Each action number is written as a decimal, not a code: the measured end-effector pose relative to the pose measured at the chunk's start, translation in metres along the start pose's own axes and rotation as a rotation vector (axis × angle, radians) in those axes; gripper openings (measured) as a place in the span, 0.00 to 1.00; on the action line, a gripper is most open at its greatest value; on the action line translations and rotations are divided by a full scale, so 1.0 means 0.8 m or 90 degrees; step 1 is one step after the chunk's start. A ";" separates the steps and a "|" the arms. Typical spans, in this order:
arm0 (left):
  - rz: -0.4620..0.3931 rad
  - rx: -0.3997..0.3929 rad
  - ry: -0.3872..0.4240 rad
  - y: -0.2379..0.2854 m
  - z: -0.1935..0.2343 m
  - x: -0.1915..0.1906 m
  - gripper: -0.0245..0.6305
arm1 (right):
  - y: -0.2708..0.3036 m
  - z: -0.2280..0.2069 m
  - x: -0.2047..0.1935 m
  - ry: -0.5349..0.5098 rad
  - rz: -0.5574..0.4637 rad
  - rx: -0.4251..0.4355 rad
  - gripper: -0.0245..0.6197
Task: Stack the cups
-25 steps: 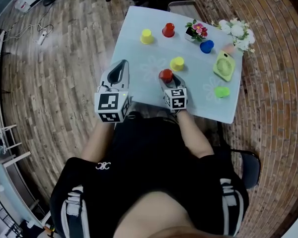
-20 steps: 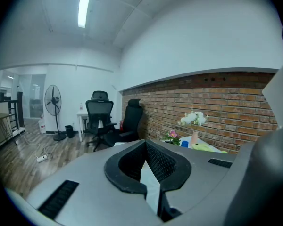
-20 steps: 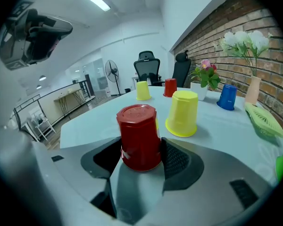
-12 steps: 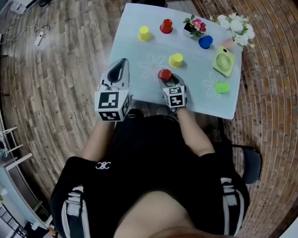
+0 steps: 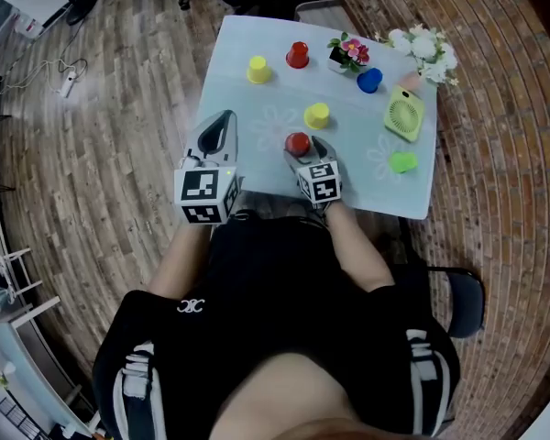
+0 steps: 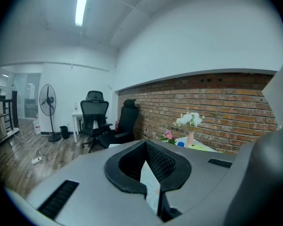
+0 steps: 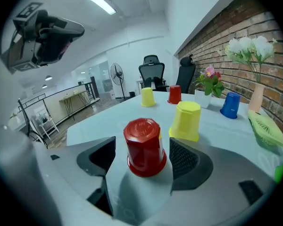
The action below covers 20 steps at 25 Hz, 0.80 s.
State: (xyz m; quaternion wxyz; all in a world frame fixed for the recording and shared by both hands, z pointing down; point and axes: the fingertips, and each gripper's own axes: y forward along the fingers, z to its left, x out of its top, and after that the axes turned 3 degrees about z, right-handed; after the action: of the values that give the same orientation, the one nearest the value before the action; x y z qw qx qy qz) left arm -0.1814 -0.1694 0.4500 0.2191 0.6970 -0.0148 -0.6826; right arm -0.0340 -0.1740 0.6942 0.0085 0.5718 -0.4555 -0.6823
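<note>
No legible text, embossed lettering atop red cup (image 7: pixel 142 147) unreadable, white emblem (image 5: pixel 191 306) on black shirt (image 5: pixel 266 282)

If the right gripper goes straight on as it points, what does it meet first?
The right gripper would probably first meet the red cup, upside down between its jaws, which have just been opening and stand clear of it. The yellow cup stands behind it, depth unclear.

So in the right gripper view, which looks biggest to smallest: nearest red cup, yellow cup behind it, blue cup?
nearest red cup
yellow cup behind it
blue cup
Nearness to the camera drives this; true sizes unsure.
</note>
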 end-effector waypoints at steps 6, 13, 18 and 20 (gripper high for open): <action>-0.015 -0.022 0.001 0.009 -0.012 0.012 0.04 | -0.051 -0.002 0.073 0.001 -0.117 -0.016 0.56; -0.048 -0.074 0.017 0.021 -0.045 0.033 0.04 | -0.171 -0.035 0.213 0.022 -0.333 -0.123 0.56; -0.077 -0.102 0.023 0.022 -0.061 0.055 0.04 | -0.276 -0.060 0.287 0.037 -0.468 -0.203 0.54; -0.088 -0.113 0.024 0.017 -0.068 0.065 0.04 | -0.307 -0.066 0.298 0.036 -0.486 -0.248 0.45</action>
State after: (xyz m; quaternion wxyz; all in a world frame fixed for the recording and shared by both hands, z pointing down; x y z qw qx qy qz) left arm -0.1223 -0.1828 0.4035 0.2324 0.6872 0.0979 -0.6813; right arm 0.0507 -0.1896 0.3586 -0.1243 0.7054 -0.0738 -0.6939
